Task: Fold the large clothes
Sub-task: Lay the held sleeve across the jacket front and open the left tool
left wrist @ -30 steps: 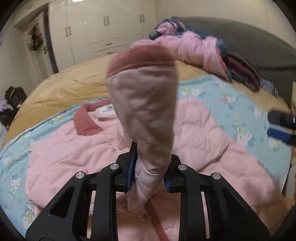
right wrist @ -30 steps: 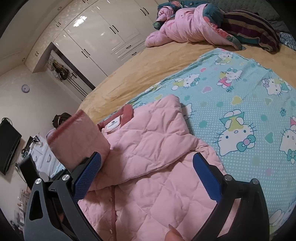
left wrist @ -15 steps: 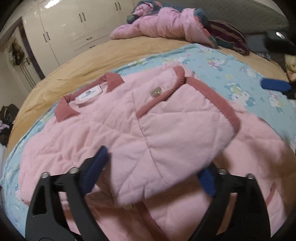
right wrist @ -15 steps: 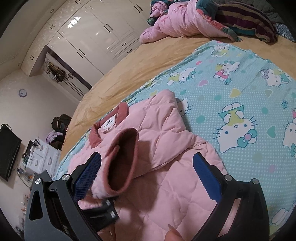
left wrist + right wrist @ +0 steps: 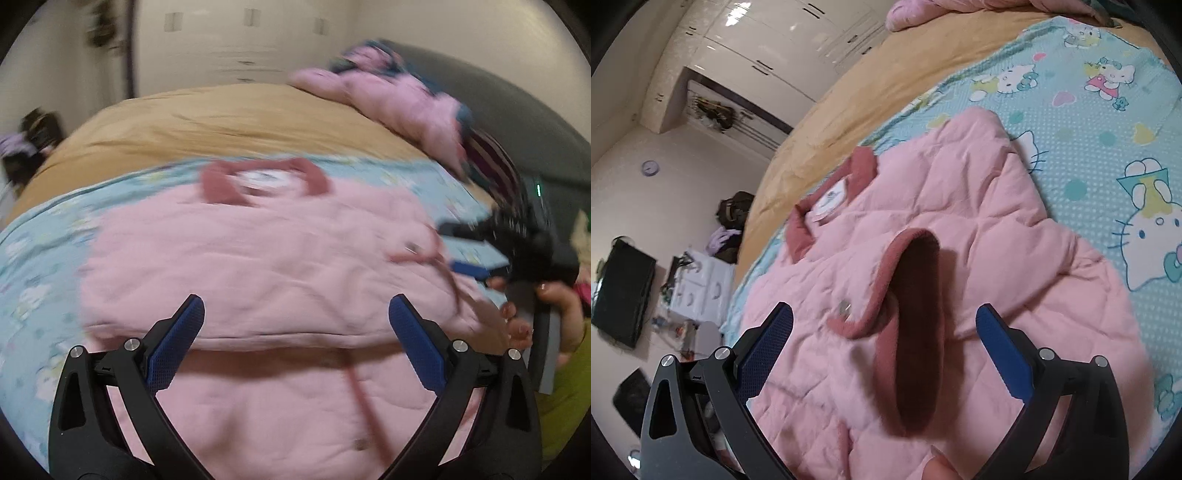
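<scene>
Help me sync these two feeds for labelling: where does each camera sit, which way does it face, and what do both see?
Left wrist: sits behind the left gripper, open and empty, looking down across the pink jacket toward the headboard; the right gripper and a hand show.
Right wrist: sits behind the right gripper, open, aimed at the sleeve cuff and wardrobe.
Shared: jacket, collar, cartoon blanket.
</scene>
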{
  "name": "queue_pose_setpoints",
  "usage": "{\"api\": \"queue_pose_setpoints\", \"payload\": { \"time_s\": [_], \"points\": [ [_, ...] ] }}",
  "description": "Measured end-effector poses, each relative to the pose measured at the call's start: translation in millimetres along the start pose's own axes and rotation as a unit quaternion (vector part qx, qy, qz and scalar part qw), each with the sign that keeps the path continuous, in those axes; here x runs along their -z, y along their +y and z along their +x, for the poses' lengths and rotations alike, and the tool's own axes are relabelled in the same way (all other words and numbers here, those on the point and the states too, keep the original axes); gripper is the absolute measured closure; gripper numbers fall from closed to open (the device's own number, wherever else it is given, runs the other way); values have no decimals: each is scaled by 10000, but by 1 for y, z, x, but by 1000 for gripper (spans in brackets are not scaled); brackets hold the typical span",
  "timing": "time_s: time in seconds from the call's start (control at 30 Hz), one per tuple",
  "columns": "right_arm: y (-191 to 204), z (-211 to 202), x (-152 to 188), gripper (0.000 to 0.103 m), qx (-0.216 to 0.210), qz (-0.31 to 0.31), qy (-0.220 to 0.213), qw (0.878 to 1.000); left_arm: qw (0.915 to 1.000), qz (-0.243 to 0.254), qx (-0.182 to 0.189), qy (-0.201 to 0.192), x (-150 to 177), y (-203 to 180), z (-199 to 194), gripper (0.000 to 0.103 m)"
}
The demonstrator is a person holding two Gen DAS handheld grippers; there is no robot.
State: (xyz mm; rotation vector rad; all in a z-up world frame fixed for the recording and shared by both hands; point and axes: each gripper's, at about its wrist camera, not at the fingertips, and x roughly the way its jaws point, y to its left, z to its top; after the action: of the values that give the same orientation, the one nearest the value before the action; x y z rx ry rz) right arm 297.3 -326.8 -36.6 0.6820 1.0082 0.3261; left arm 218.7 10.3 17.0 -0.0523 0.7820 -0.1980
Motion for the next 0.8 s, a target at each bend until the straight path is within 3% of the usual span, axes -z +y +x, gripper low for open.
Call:
{"api": "queue_pose_setpoints", "payload": {
  "time_s": [0.1,0.13,0.17,0.2,0.27,0.3,0.4,0.57,0.63,0.7,0.8],
  "points": [
    [1,12,-6,5,40,-3,-6,10000,9977,-575,-315,-196,-3,45,-19,9],
    [1,18,-7,10,102,1,19,9999,9957,-796,-403,-251,-3,61,-25,9],
    [2,24,-7,18,82,-32,70,9999,9938,-965,-459,-290,-2,73,-29,9],
    [3,28,-6,37,86,-78,119,9999,9917,-1131,-511,-324,-2,84,-34,9],
    [12,34,-2,47,308,-345,87,9989,9866,-1443,-631,-424,0,107,-44,9],
    [15,34,0,67,337,-453,39,9984,9844,-1550,-688,-464,0,115,-49,9],
    [42,22,6,85,526,-1049,-309,9926,9781,-1814,-855,-551,3,137,-58,9],
    [104,-9,0,89,436,-2340,-978,9663,9703,-2167,-892,-592,9,160,-62,9],
    [132,-27,-7,89,375,-2872,-1328,9479,9692,-2232,-846,-597,6,162,-60,9],
    [151,-43,-15,89,514,-3256,-1639,9298,9699,-2221,-789,-615,1,163,-56,9],
    [159,-48,-31,89,603,-3436,-1764,9204,9744,-2072,-654,-573,-14,154,-43,9]
  ]
}}
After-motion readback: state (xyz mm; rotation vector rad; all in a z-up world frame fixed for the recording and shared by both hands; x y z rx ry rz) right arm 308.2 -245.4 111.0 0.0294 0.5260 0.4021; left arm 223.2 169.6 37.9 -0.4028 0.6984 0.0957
